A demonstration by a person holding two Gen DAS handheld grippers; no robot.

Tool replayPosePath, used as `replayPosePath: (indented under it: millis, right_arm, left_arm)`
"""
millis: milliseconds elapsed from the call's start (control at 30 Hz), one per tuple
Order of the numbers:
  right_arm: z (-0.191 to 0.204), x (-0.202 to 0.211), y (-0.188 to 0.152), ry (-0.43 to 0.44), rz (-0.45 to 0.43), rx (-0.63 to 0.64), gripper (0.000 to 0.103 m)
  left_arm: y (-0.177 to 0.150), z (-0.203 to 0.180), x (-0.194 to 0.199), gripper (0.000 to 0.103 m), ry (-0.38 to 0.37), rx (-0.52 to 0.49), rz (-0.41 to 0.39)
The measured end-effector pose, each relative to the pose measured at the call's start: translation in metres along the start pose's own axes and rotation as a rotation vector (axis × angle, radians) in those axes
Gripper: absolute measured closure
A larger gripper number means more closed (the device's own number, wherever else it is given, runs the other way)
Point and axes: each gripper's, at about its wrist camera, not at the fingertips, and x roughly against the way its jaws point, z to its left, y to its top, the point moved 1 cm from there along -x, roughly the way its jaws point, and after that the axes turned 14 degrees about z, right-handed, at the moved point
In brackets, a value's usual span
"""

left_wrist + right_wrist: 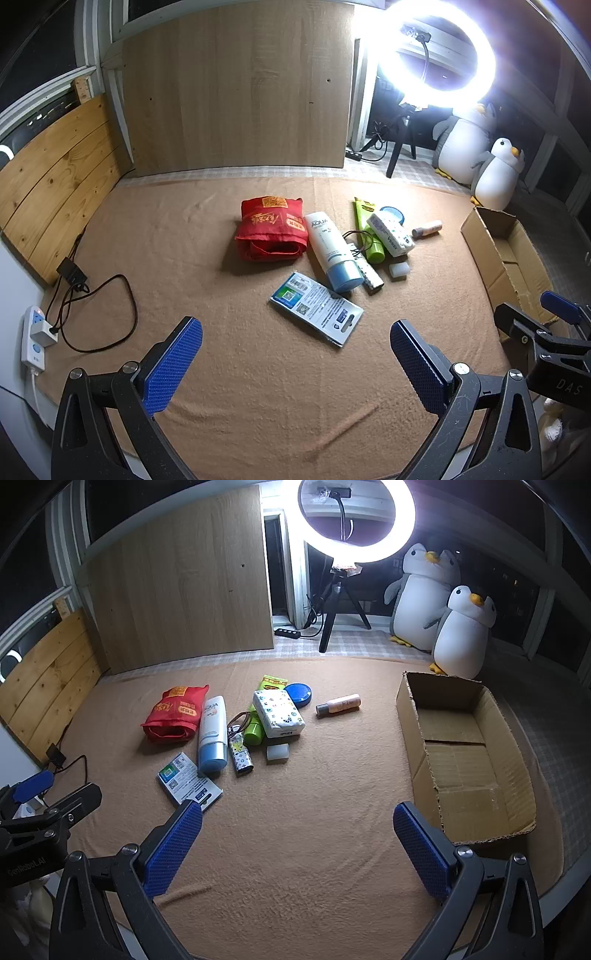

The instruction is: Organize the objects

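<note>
Left gripper (295, 350) and right gripper (297, 832) hovered with jaws apart, holding nothing; toiletries clustered beside the red bag (176, 714), cardboard box (417, 738) stood apart.

Glaring ring light (439, 48), dark fisheye edges

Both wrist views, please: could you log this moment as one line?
left claw: open, empty | right claw: open, empty | cardboard box: empty | red bag, tubes, tissue pack: on blanket
</note>
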Motion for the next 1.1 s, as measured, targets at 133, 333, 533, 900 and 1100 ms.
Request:
replayPosePath:
  millis: [133,333,533,900,1100]
  right_arm:
    - [0.0000,-0.0017,-0.0005,0.006,0.005,-0.002,0.001]
    - [-0.0002,-0.0016,-0.0003,0.010,0.007,-0.004,0.001]
    - [0.0012,-0.0025,-0.0008,0.015,0.009,-0.003,0.001]
    - [0.0012,-0.0043,-0.0003,0.026,0.024,-0.011,0.001]
    - [0.0004,-0.0050,0.0001,0.031,0.030,-0.013,0.001]
  left_arm:
    - [0.0003,-0.0001,0.0000,0.000,0.001,0.001,0.000]
    - [0.0000,-0.0009,0.0000,0.000,0.002,0.000,0.001]
    - [-0.0006,-0.0009,-0.0001,0.000,0.001,0.002,-0.001]
    - [0.0009,-0.0038,-0.0011,0.000,0.001,0.000,0.002]
    - [0.0014,-0.0053,-0.0018,0.000,0.002,-0.001,0.002]
